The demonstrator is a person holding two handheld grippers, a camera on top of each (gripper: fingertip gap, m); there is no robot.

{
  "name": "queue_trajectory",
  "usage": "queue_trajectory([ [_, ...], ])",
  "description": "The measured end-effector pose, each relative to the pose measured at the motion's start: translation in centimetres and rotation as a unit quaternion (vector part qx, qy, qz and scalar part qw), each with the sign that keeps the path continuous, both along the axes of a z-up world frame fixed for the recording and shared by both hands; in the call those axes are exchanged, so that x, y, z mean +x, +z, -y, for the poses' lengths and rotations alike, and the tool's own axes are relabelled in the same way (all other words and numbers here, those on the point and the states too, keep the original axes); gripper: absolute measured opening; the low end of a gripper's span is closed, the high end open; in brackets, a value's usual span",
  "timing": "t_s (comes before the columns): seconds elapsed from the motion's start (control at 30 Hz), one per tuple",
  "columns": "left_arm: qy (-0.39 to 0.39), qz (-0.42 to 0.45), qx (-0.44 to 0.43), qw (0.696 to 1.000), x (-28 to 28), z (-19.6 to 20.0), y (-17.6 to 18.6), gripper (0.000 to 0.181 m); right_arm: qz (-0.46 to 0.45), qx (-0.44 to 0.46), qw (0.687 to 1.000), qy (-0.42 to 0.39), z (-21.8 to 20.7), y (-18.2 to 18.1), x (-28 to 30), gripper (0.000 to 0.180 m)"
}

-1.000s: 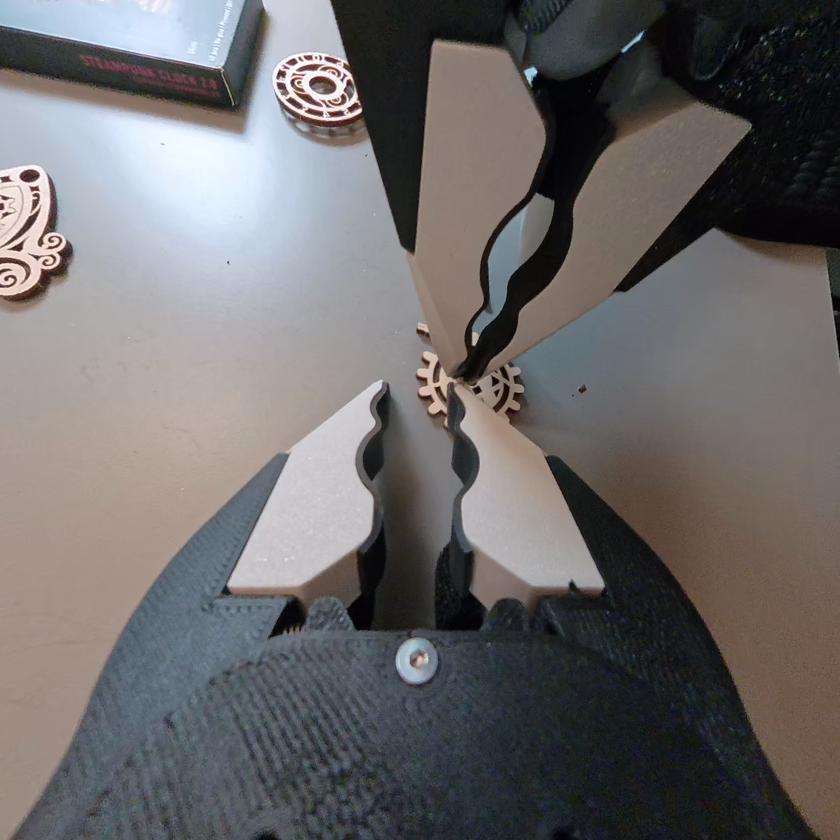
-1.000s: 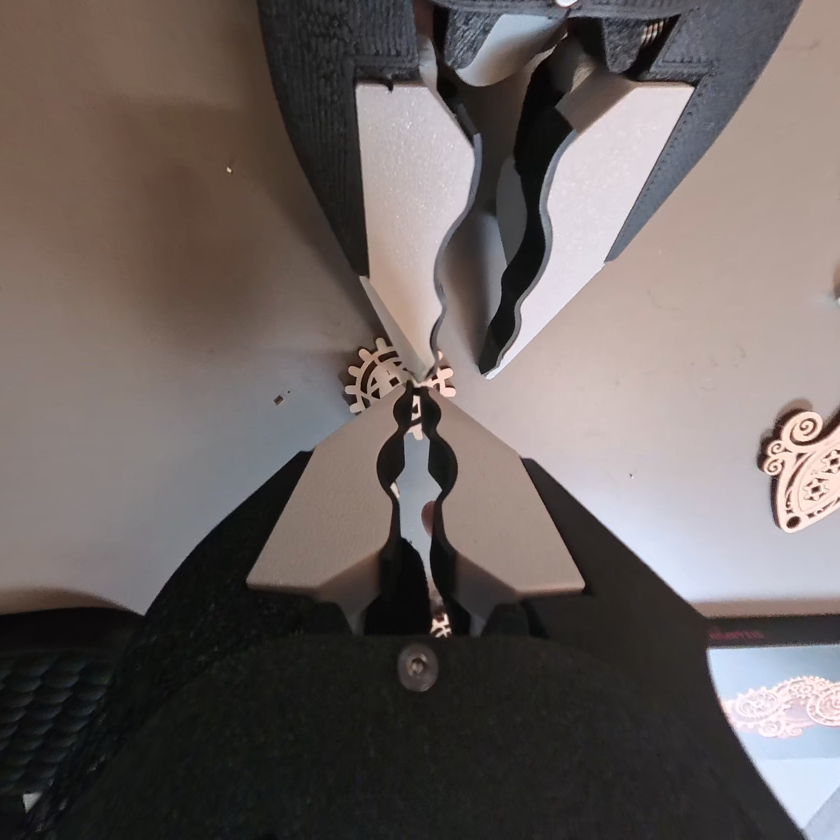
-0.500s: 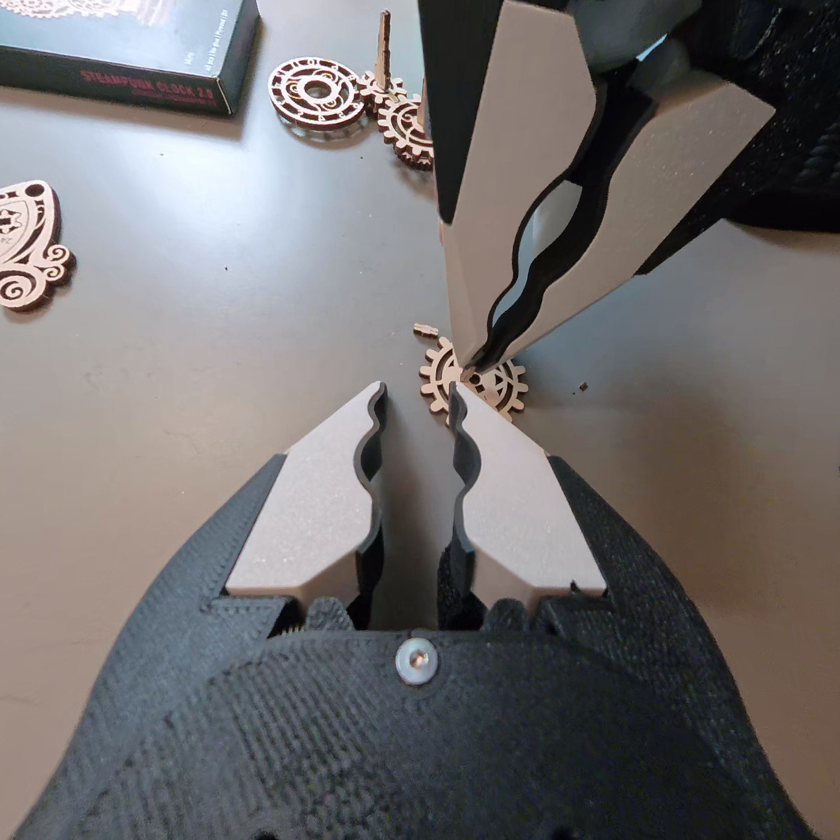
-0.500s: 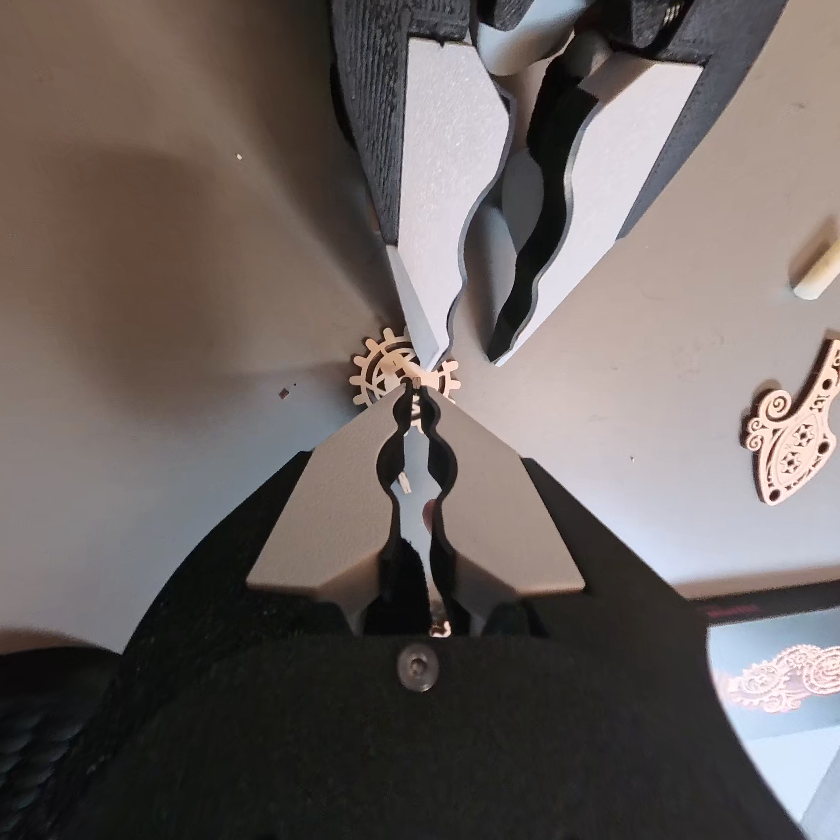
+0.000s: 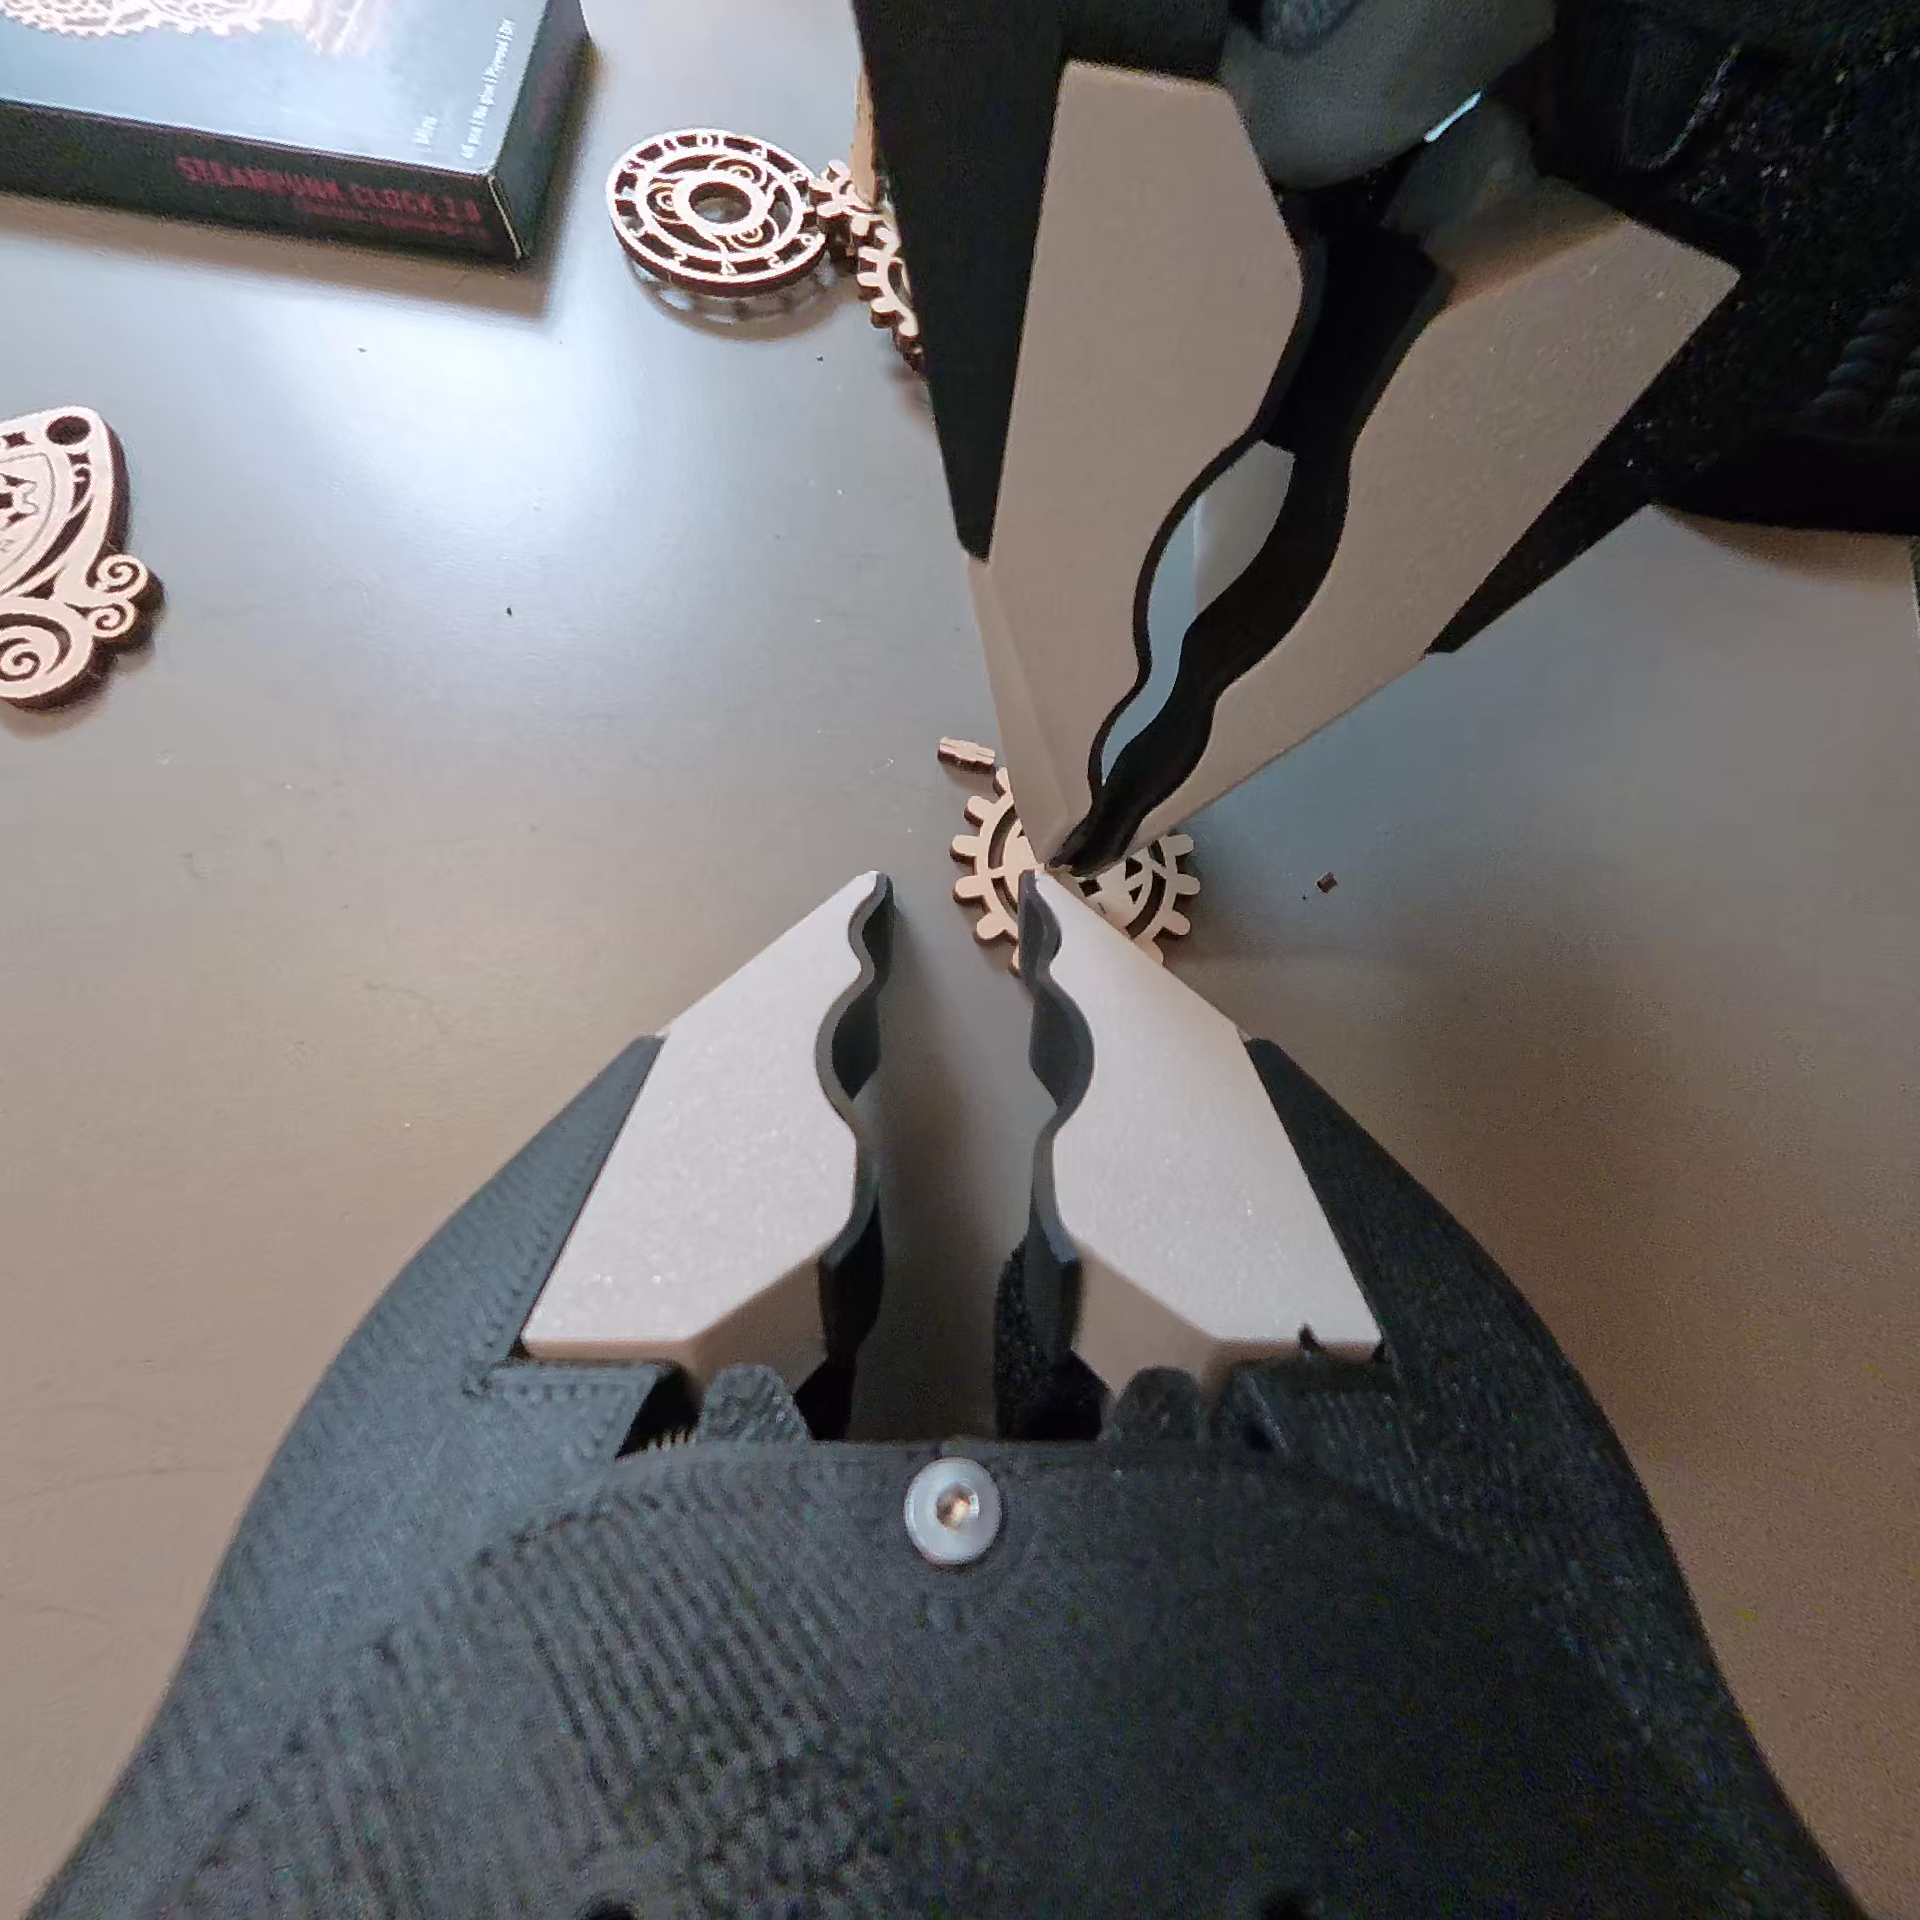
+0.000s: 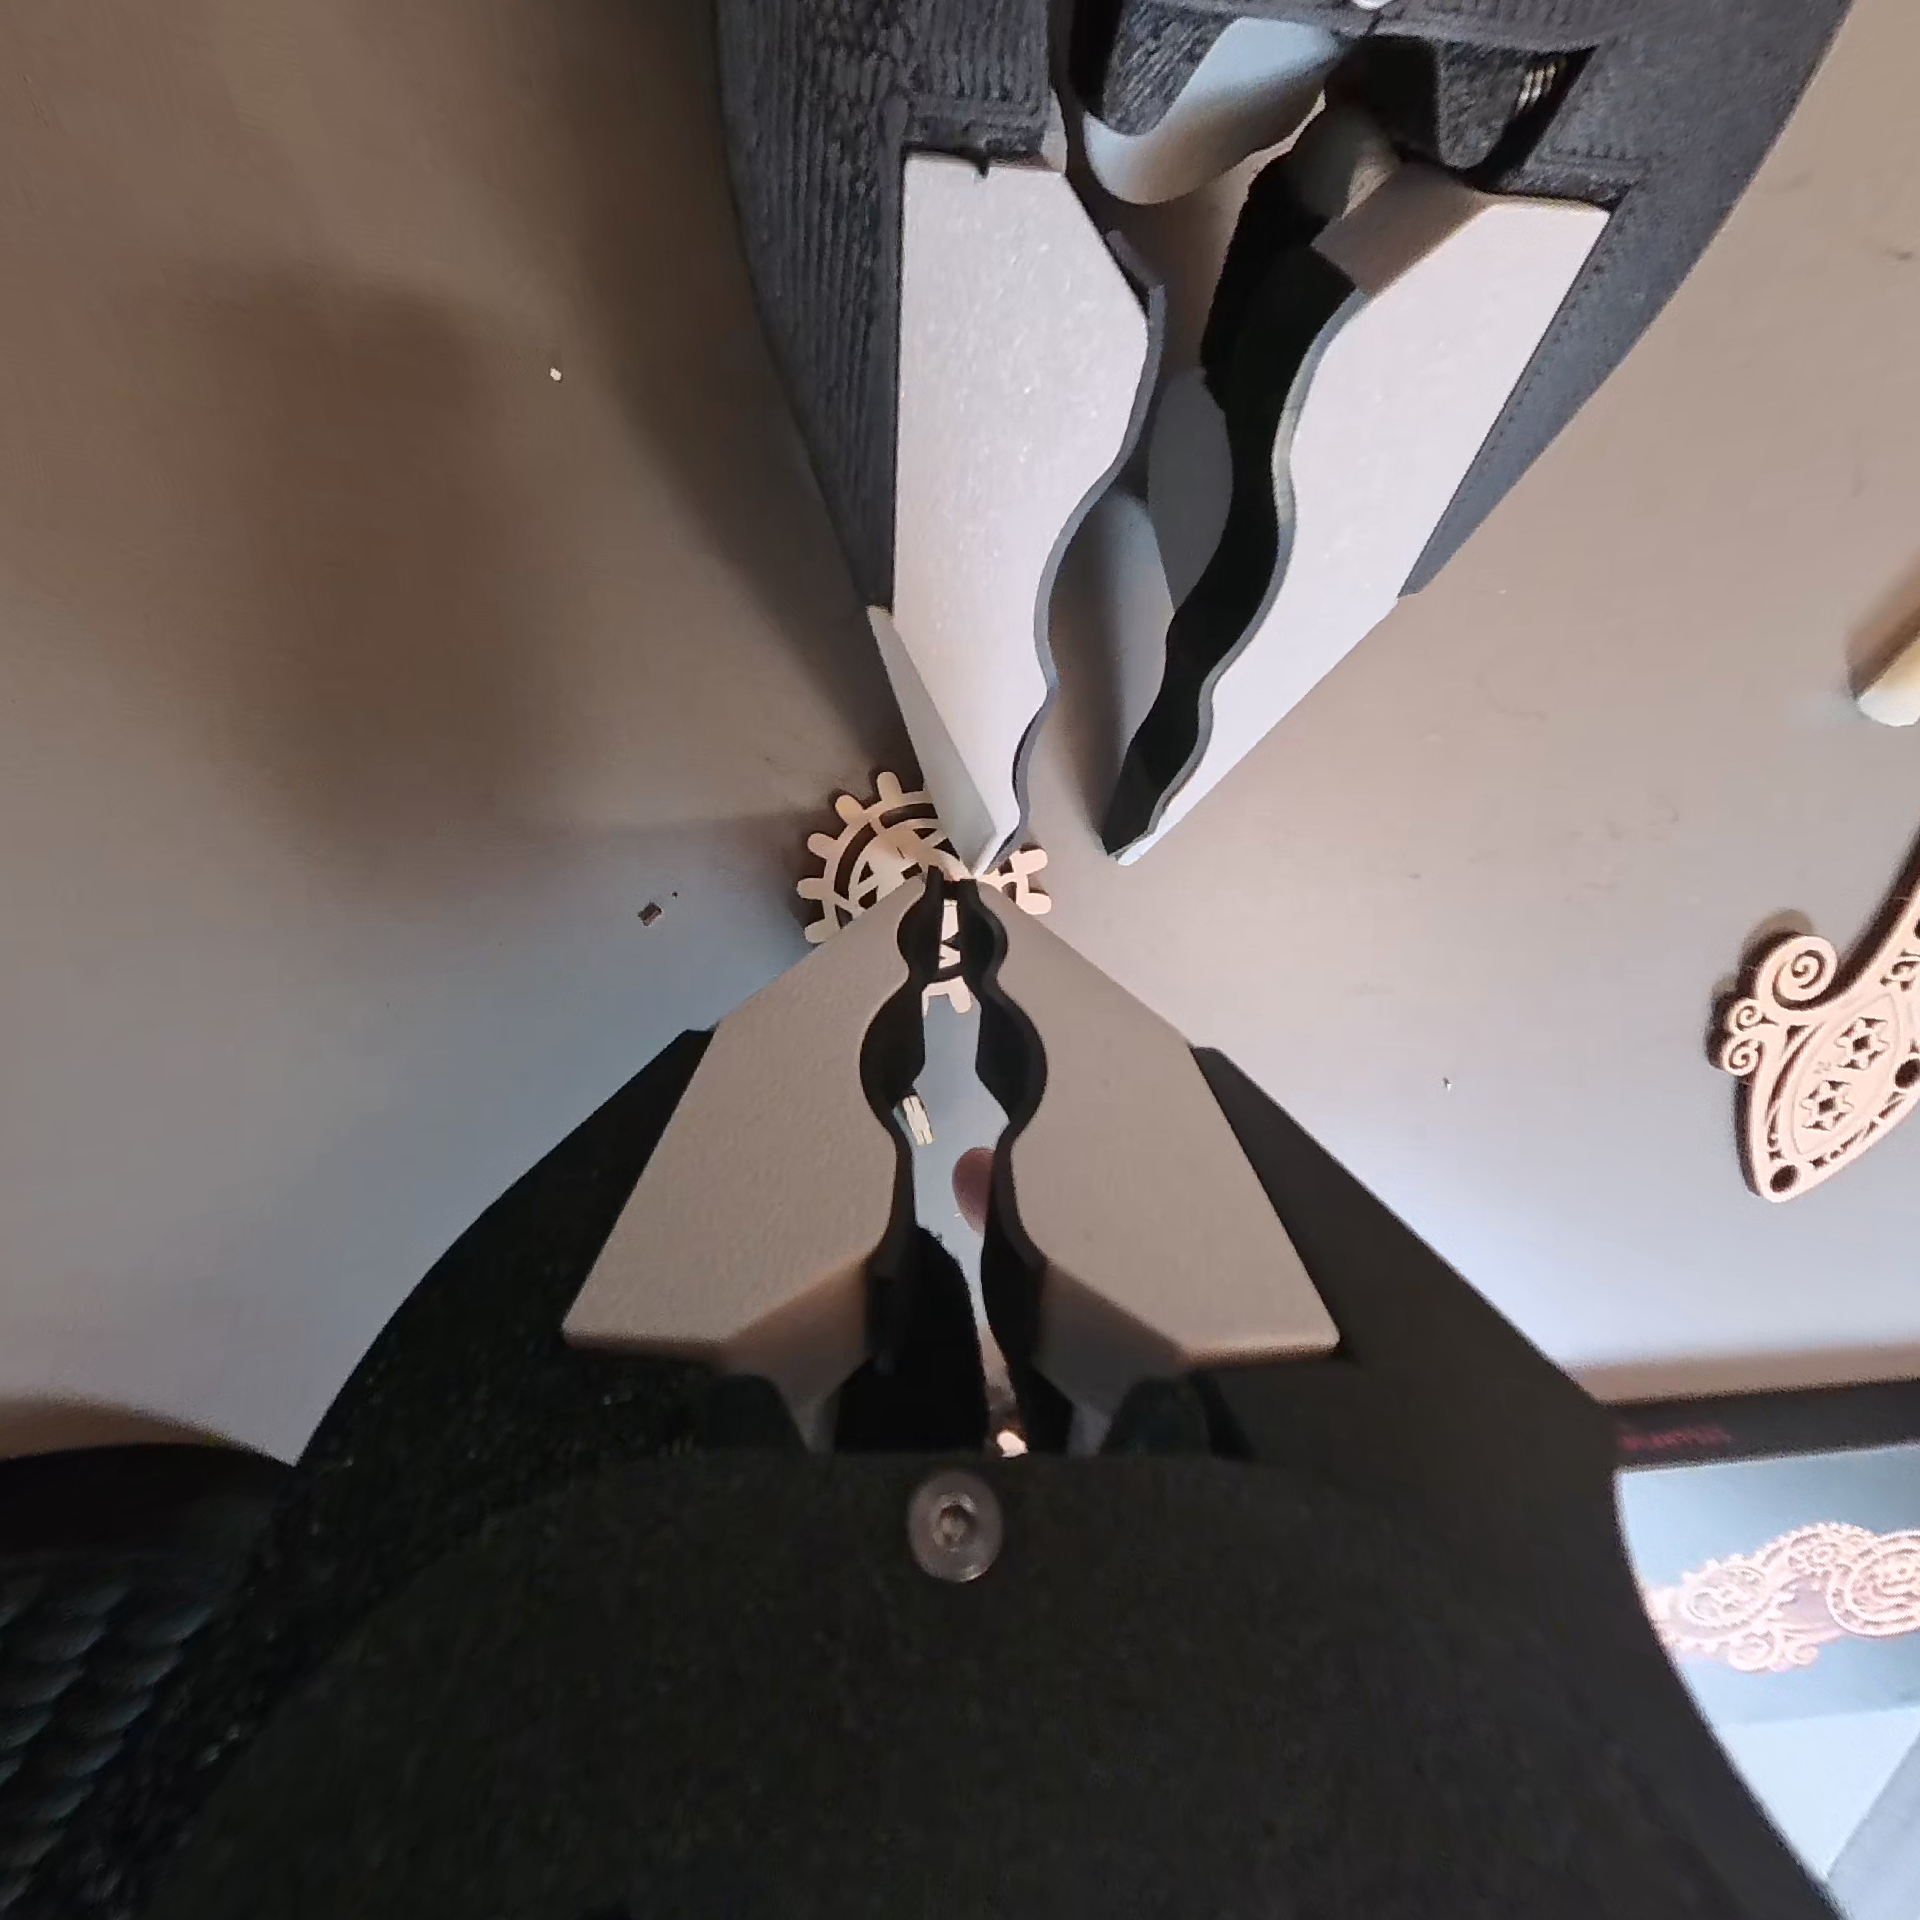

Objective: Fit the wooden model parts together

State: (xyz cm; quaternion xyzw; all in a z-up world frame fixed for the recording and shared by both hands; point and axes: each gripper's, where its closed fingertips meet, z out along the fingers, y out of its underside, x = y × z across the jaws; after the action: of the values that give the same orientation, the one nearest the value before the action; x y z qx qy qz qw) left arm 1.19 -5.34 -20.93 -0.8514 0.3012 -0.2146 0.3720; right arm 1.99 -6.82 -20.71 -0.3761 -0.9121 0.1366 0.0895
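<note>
A pale wooden gear (image 5: 1132, 904) lies flat on the grey table (image 5: 520, 831). My left gripper (image 5: 956, 891) is open, and its right fingertip (image 5: 1039, 914) rests at the gear's near edge. My right gripper (image 5: 1070, 857) comes down from the far side, shut, with its tips on the gear's centre. I cannot see whether anything is between those tips. In the right wrist view the right gripper (image 6: 951, 883) meets the gear (image 6: 862, 862) and the open left gripper (image 6: 1060, 847) reaches in from above. A tiny wooden pin (image 5: 966, 753) lies just beyond the gear.
A dark box (image 5: 260, 104) lies at the far left, with a round ornate wooden disc (image 5: 717, 218) and small gears (image 5: 883, 260) beside it. An ornate wooden plate (image 5: 52, 561) lies at the left edge. The right wrist view shows that plate (image 6: 1849, 1039) and a pale stick (image 6: 1891, 675). My two grippers' fingertips are within a few centimetres of each other.
My right gripper has shifted and tilted slightly while its tips stay on the gear. The left gripper stays open in the same place. The gear has not moved.
</note>
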Motion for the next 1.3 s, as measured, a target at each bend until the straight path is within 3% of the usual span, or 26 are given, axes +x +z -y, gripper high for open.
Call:
queue_trajectory([
  [1.3, -0.008, -0.002, 0.002, 1.0, 0.17, 0.14, -0.02, 0.017, 0.003, -0.019, 1.0, -0.018, -0.28, -0.34, 0.21, 0.0],
])
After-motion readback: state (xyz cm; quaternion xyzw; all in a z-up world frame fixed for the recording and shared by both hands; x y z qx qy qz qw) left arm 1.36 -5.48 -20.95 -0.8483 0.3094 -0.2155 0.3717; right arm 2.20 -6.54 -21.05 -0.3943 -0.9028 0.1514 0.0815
